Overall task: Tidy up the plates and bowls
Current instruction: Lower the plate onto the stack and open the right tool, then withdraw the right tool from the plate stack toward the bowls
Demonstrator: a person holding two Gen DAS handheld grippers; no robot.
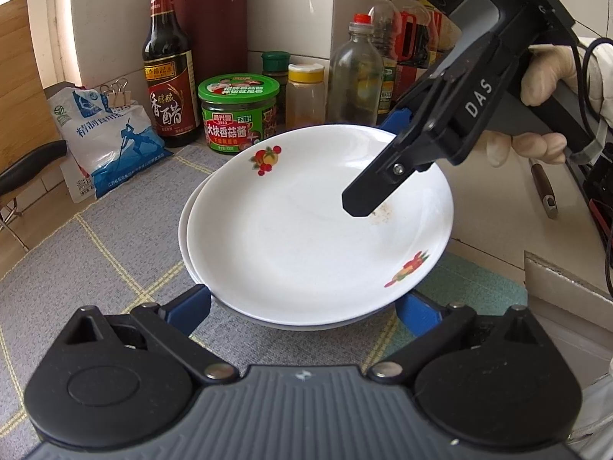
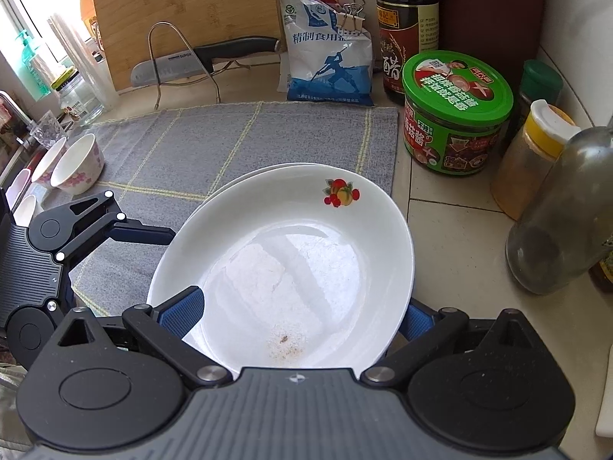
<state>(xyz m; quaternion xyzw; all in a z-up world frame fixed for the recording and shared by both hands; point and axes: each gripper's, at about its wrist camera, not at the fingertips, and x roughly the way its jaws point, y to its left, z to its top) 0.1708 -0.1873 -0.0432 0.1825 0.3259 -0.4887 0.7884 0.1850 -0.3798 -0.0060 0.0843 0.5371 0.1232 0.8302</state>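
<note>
The tiled surface [image 2: 452, 230] carries a grey checked mat [image 2: 230, 145], and on it, at the mat's 4 o'clock corner, sits a stack of two white plates — the top plate [image 1: 306, 222] with fruit prints, the lower plate [image 1: 187, 237] showing only as a rim sliver at 9 o'clock. A brown speck patch lies on the top plate's floor near its 3 o'clock side in the left view.

The left tool [image 1: 306, 306] is spread wide, its blue pads either side of the stack's near edge at 6 o'clock, gripping nothing. The right tool [image 2: 302, 314] likewise straddles the rim from the opposite side, splayed; whether either pad touches the china I cannot tell.

Two small floral bowls [image 2: 76, 165] lean on their sides at the mat's 9 o'clock edge, well apart from the plates. At 12 to 2 o'clock stand a salt bag [image 2: 329, 57], a vinegar bottle [image 2: 406, 30] and a green-lidded sauce jar [image 2: 456, 111].

The step in hand looks like settling the stack. To do it well, nudge the top plate toward 9 o'clock until rims align — slowly, since glazed plates slide — and keep clear of the jar.
</note>
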